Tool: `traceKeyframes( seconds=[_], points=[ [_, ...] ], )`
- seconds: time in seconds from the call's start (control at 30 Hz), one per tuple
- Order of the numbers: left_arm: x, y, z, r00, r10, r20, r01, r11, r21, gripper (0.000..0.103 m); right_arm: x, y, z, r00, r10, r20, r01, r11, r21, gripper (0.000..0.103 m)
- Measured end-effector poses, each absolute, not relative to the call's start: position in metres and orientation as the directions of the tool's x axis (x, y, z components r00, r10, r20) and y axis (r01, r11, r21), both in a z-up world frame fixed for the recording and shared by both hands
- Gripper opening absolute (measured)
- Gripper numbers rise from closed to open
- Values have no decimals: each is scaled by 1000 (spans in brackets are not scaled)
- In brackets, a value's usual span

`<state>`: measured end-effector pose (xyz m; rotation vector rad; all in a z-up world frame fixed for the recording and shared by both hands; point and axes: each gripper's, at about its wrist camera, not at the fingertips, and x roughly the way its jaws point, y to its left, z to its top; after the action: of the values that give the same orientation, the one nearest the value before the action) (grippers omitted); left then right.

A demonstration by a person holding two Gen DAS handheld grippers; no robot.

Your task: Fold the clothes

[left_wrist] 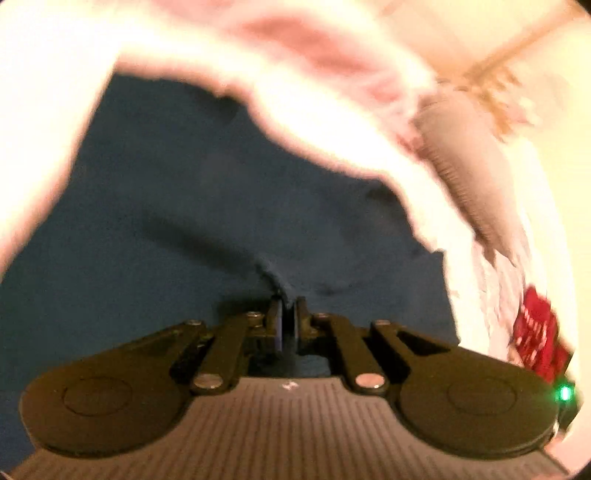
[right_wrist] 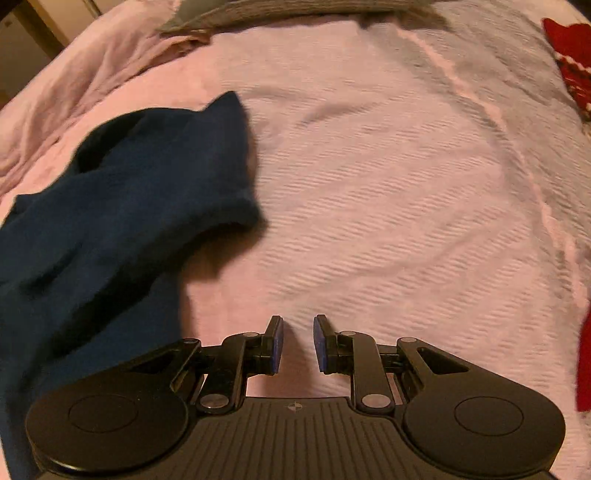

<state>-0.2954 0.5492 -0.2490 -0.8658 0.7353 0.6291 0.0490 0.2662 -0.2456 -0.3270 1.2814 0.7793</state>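
A dark blue garment (left_wrist: 192,192) fills the middle of the left wrist view, lifted off the pink bedspread (left_wrist: 44,110). My left gripper (left_wrist: 287,306) is shut on a bunched edge of this cloth. In the right wrist view the same blue garment (right_wrist: 122,192) lies crumpled at the left, a rounded fold hanging above the pink bedspread (right_wrist: 388,177). My right gripper (right_wrist: 298,332) stands open over bare bedspread, to the right of the garment, with nothing between its fingers.
A red patterned cloth (right_wrist: 572,62) lies at the far right, with more red fabric (right_wrist: 585,369) lower down at the right edge; the red patterned cloth (left_wrist: 535,332) also shows in the left wrist view. A grey pillow (right_wrist: 280,11) sits at the far end. Wooden furniture (right_wrist: 40,22) stands beyond the bed's left corner.
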Motion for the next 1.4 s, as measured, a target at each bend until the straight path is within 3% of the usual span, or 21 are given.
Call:
traceKeyframes(
  seconds=[0.17, 0.4, 0.57, 0.73, 0.83, 0.93, 1.07, 1.2, 1.3, 1.4],
  points=[
    [-326, 613, -207, 501, 374, -781, -782, 582, -222, 3, 41, 288, -252, 72, 369, -927, -697, 684, 218, 21],
    [-328, 650, -270, 410, 323, -853, -796, 583, -162, 3, 33, 325, -261, 61, 407, -911, -729, 642, 238, 21],
    [-338, 660, -295, 398, 334, -854, -810, 565, -157, 5, 32, 337, -259, 75, 421, -904, -757, 614, 223, 21],
    [-334, 665, -308, 284, 369, -885, -791, 612, 1, 5, 24, 351, -262, 72, 452, -889, -789, 572, 226, 21],
    [-346, 665, -291, 292, 417, -861, -826, 564, -7, 4, 17, 360, -263, 68, 486, -871, -810, 536, 236, 21],
    [-350, 656, -276, 435, 383, -815, -818, 547, -180, 6, 11, 370, -263, 63, 520, -852, -831, 500, 244, 21],
    [-310, 623, -297, 470, 306, -828, -692, 710, -131, 10, 2, 382, -264, 54, 563, -825, -856, 451, 252, 21],
    [-321, 614, -341, 420, 294, -859, -692, 715, -94, 11, -17, 391, -289, 59, 534, -843, -910, 376, 174, 21],
    [-345, 618, -330, 460, 277, -844, -722, 669, -174, 3, -19, 378, -282, 74, 536, -841, -900, 400, 176, 21],
    [-345, 616, -301, 496, 299, -815, -706, 686, -177, 7, -24, 377, -257, 119, 551, -826, -882, 441, 168, 21]
  ],
)
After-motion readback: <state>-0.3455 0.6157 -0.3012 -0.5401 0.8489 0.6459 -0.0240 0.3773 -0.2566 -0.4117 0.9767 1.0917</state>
